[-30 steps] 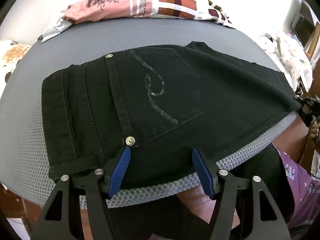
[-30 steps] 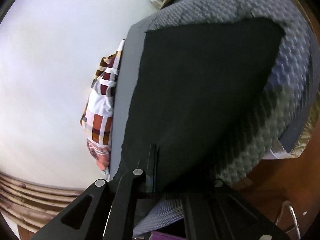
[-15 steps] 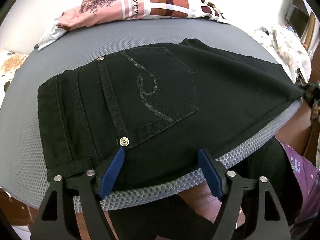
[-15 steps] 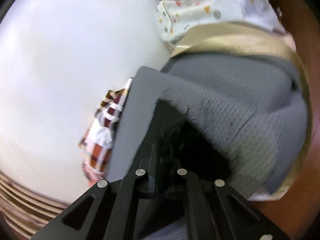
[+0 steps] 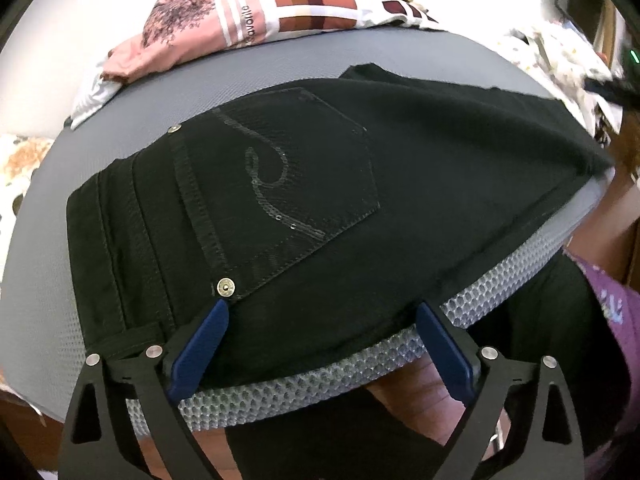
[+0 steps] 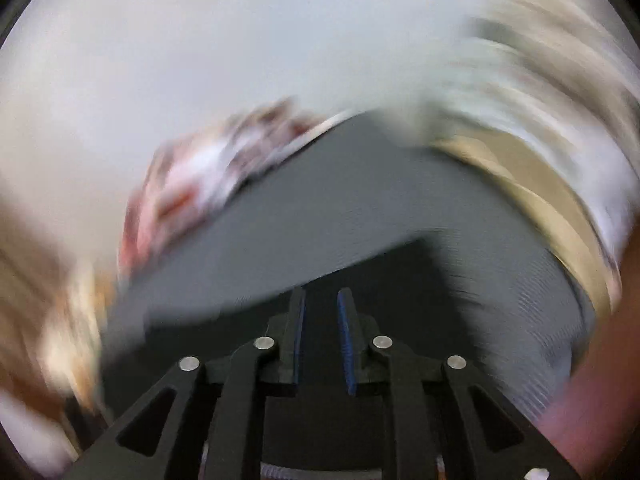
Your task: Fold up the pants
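Left hand-held gripper [image 5: 322,320] opening over pants [image 5: 360,208]

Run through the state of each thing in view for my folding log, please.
black pants: lying flat on the grey mattress, back pocket up, near edge at the mattress's edge.
left gripper: jaws opening wide, over the pants' near edge, gripping nothing.
right gripper: jaws opening, a narrow gap; the view is too blurred to tell what lies between them.
patterned clothes: piled at the far edge.
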The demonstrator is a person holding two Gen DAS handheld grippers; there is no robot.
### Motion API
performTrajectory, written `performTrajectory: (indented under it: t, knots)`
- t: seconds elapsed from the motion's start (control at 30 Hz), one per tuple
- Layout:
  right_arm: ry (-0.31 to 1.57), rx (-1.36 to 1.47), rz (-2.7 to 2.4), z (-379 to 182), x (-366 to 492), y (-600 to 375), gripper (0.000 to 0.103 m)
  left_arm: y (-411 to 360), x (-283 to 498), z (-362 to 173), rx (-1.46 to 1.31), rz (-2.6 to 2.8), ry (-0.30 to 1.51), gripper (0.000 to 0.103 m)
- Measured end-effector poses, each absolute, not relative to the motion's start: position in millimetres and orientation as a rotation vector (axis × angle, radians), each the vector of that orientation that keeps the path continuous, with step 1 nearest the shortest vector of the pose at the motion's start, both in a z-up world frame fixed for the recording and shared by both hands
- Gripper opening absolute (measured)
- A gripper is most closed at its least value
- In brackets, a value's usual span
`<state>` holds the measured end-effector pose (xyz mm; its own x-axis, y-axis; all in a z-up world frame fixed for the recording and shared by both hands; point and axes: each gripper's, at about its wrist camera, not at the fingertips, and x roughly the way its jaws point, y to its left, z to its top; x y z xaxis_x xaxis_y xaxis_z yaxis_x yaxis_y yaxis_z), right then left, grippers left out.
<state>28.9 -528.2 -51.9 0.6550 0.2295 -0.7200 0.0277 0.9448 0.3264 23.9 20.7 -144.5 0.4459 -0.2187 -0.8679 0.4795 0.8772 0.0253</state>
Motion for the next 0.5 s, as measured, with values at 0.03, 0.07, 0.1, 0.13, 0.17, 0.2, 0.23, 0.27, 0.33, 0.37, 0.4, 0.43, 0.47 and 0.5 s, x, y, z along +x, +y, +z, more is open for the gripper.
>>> performTrajectory:
  t: [0.03, 0.07, 0.1, 0.13, 0.17, 0.2, 0.23, 0.27, 0.33, 0.37, 0.4, 0.43, 0.47, 0.5]
  knots:
    - [0.883, 0.244, 0.164, -56, 41, -506, 0.039, 20, 24, -145, 0.292, -0.442, 1.023, 0.095]
    - [0.922, 0.151, 0.213, -64, 57, -483, 0.041, 21, 24, -145, 0.294, -0.446, 1.023, 0.096]
    - [0.953, 0.095, 0.25, -70, 69, -467, 0.041, 21, 24, -145, 0.29, -0.449, 1.021, 0.096]
    - [0.975, 0.062, 0.281, -76, 79, -460, 0.041, 22, 24, -145, 0.288, -0.451, 1.02, 0.096]
    - [1.009, -0.006, 0.304, -85, 95, -448, 0.041, 22, 24, -145, 0.286, -0.452, 1.019, 0.097]
    - [1.035, -0.052, 0.318, -91, 105, -443, 0.041, 22, 24, -145, 0.287, -0.453, 1.02, 0.097]
    - [1.051, -0.07, 0.33, -96, 111, -442, 0.041, 21, 24, -146, 0.289, -0.452, 1.021, 0.097]
    - [1.08, -0.081, 0.357, -103, 118, -441, 0.041, 21, 24, -146, 0.291, -0.452, 1.021, 0.098]
    - [1.147, -0.128, 0.408, -116, 128, -435, 0.041, 20, 25, -146, 0.294, -0.451, 1.025, 0.099]
    - [1.162, -0.158, 0.411, -120, 132, -434, 0.041, 20, 25, -146, 0.296, -0.451, 1.028, 0.099]
    - [1.198, -0.204, 0.427, -128, 134, -429, 0.041, 19, 26, -146, 0.297, -0.45, 1.03, 0.1]
    - [1.233, -0.219, 0.448, -133, 136, -426, 0.043, 18, 26, -146, 0.297, -0.45, 1.033, 0.1]
    - [1.255, -0.234, 0.471, -138, 136, -422, 0.045, 18, 27, -146, 0.297, -0.449, 1.036, 0.101]
    - [1.239, -0.259, 0.505, -137, 133, -419, 0.049, 17, 28, -147, 0.298, -0.448, 1.039, 0.102]
